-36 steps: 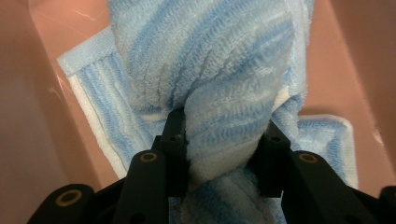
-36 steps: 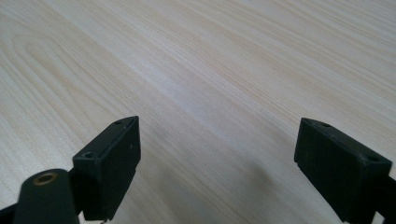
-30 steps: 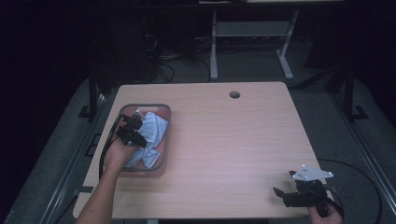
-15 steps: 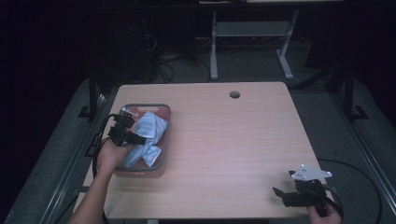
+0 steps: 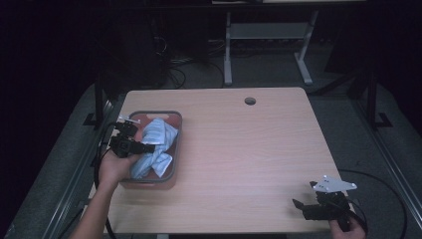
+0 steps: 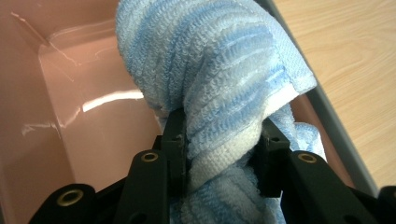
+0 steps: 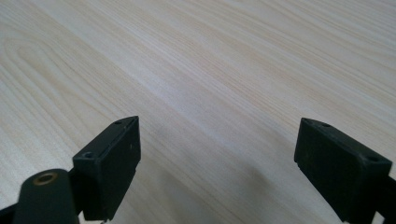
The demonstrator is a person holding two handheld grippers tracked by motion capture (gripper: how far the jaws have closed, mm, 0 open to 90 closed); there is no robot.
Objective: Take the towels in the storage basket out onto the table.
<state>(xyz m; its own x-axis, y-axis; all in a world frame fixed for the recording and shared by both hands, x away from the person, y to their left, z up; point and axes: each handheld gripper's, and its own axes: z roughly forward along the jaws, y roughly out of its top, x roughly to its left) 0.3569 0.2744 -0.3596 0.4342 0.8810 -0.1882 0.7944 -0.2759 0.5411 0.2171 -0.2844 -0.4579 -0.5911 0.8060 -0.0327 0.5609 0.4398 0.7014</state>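
In the high view, I am holding my left gripper (image 5: 130, 142) at the left side of the frame, over the left rim of a pink tub (image 5: 171, 152) that is sitting on the left part of the wooden table (image 5: 249, 159). A blue and white striped towel (image 5: 158, 144) is bunching up inside the tub, touching the gripper's tips. My right gripper (image 5: 311, 209) is resting at the lower right of the frame, near the table's front edge and well apart from the tub. Bare wood is lying between the two, with a small round hole (image 5: 250, 101) near the far edge.

In the left gripper view, I am seeing what the high view is too small to tell: my left gripper (image 6: 219, 140) is pinching the towel (image 6: 219, 79) tightly, its jaws closed on a thick fold that is rising through the middle of the frame. The tub's pink floor (image 6: 70, 93) is showing at the left, its grey rim is running down the right, and table wood is lying beyond it at the upper right.

In the right gripper view, my right gripper (image 7: 217, 149) is standing wide open, holding nothing, with plain table wood (image 7: 210, 60) stretching ahead.
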